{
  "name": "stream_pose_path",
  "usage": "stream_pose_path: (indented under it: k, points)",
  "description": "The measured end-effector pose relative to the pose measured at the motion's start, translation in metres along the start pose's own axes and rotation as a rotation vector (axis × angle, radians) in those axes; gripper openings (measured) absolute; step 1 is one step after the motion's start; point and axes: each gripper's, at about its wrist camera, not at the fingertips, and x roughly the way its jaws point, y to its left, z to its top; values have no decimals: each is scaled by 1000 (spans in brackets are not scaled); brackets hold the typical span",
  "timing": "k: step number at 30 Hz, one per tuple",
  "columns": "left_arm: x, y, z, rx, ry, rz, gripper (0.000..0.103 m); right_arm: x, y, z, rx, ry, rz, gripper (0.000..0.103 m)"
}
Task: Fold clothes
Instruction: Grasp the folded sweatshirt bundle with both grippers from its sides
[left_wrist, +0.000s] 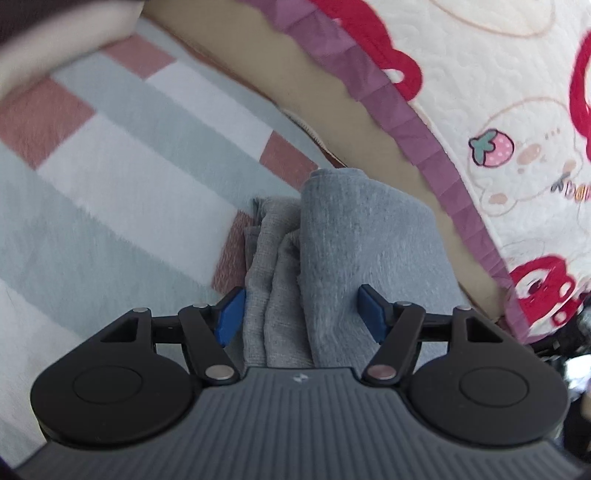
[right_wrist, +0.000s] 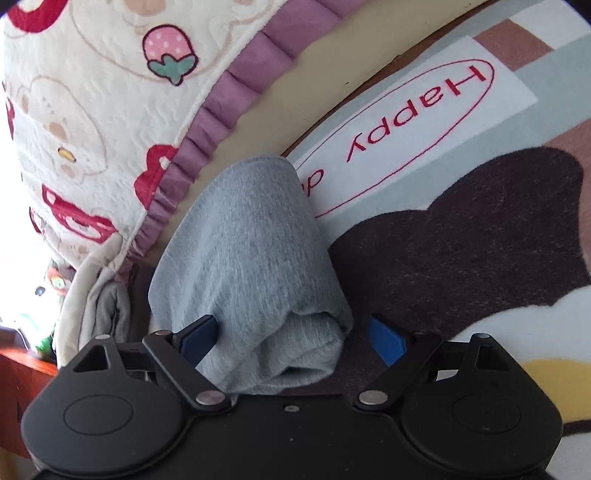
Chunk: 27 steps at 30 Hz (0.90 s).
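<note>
- My left gripper (left_wrist: 301, 314) is at six o'clock in the left wrist view, its blue fingers spread apart. Neither pad presses on anything.
- Between those fingers lies the folded grey garment (left_wrist: 343, 251), running from six o'clock up toward twelve. Its stacked layers show on the nine o'clock side, loose and slightly fanned.
- The garment rests on a striped rug (left_wrist: 122, 162) in pale green, white and dusty pink, which fills the whole nine o'clock half. That is my open room for moving.
- At three o'clock a cream quilt (left_wrist: 498, 74) with strawberries and a purple frill hangs close beside the garment, and under the frill a tan edge closes that side off.
- My right gripper (right_wrist: 291, 338) is at six o'clock in the right wrist view, fingers spread wide. The rolled end of the same garment sits between them; the left finger looks to be touching the cloth, the right finger stands clear of it.
- In this view the quilt is from nine to eleven o'clock, and the rug with red lettering and a dark brown patch spreads from one to four o'clock, free of clutter.
- My judgement on risk: with neither grip closed, the bundle could spring open, since nothing pins the loose layers.
- A push toward the quilt could snag the frill or jam the garment against the tan edge.
- Closing on only the top layer would pull the fold apart.
</note>
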Motion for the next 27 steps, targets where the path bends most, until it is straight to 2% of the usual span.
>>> stream_pose_path:
  k: [2,4,6,7,9,11,12,16,17,20,21,22,26,27]
  points:
    - [4,8,-1,-48,10,-21,75,9,1,-2,5,8,36,90]
    - [2,5,-3,-29,10,-37,54,20,11,0,-57,78,61,76]
    - [-6,-16,-3,112,-7,4,36,16,33,5,-219,75,47,57]
    - [-10,-24,-3,168,-15,20,35,13,43,9,-287,70,42,55]
    - [-10,-23,-5,148,-12,1,34,7,58,17,-355,45,19,53]
    - [-6,-20,-8,106,-6,-25,34,11,70,22,-446,28,-58,53]
    - [-5,-19,-8,93,-11,-31,34,16,69,25,-440,35,-88,56]
    - [-4,-26,-9,108,-17,-15,37,20,38,27,-278,44,-119,74]
    - [-4,-28,-10,119,-21,-5,40,18,33,25,-258,30,-126,80]
    - [-5,-32,-12,150,-43,27,48,15,24,22,-206,6,-124,87]
    - [-6,-31,-11,159,-50,22,50,19,21,24,-198,8,-116,94]
    - [-6,-29,-9,162,-53,10,51,22,19,27,-190,11,-108,97]
    - [3,-16,0,103,-49,-38,67,37,15,37,-167,3,-67,97]
    - [8,-11,1,69,-39,-59,69,40,16,38,-157,-5,-51,90]
